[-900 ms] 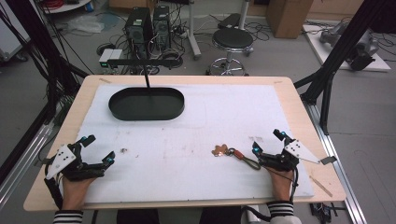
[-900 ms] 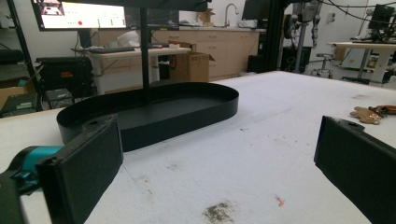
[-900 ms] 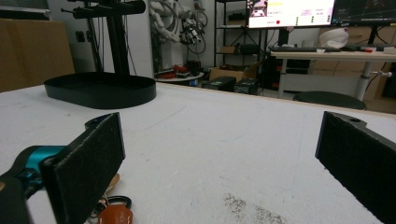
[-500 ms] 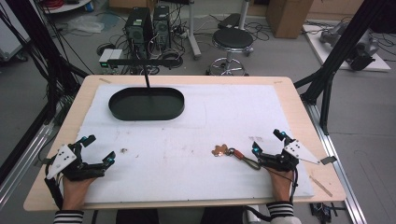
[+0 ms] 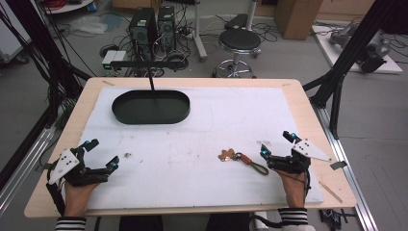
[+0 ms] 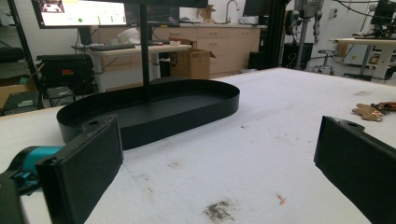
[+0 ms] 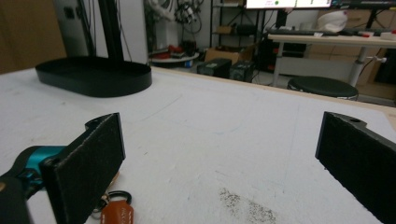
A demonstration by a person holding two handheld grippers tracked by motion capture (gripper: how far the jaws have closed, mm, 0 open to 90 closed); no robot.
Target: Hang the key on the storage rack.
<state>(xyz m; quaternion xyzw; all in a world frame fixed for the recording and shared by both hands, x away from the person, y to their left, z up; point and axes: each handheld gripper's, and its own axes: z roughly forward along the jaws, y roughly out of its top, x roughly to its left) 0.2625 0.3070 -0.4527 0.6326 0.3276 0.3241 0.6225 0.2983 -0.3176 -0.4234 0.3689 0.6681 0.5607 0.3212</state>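
Left gripper (image 5: pixel 98 154) at the table's near left corner, jaws spread wide, nothing between them, pads clear of the white mat (image 5: pixel 202 125). Same seen in the left gripper view (image 6: pixel 215 163): bare mat between the two black pads.

Right gripper (image 5: pixel 278 144) near the near right corner, jaws likewise released and wide, grasping nothing. Keychain (image 5: pixel 243 159) flat on the mat just beside its left jaw, toward the middle of the near edge: a copper-coloured charm, a brown leather tab, a dark loop. In the right gripper view (image 7: pixel 217 158), the leather tab and ring (image 7: pixel 114 210) low by the left pad; whether touching it, cannot tell.

Black oval tray (image 5: pixel 151 107) toward the far left corner, well apart from both grippers. Wide open mat across the middle and the far right. Near edge open between the two hands.

No readable writing on tray, keychain or grippers.
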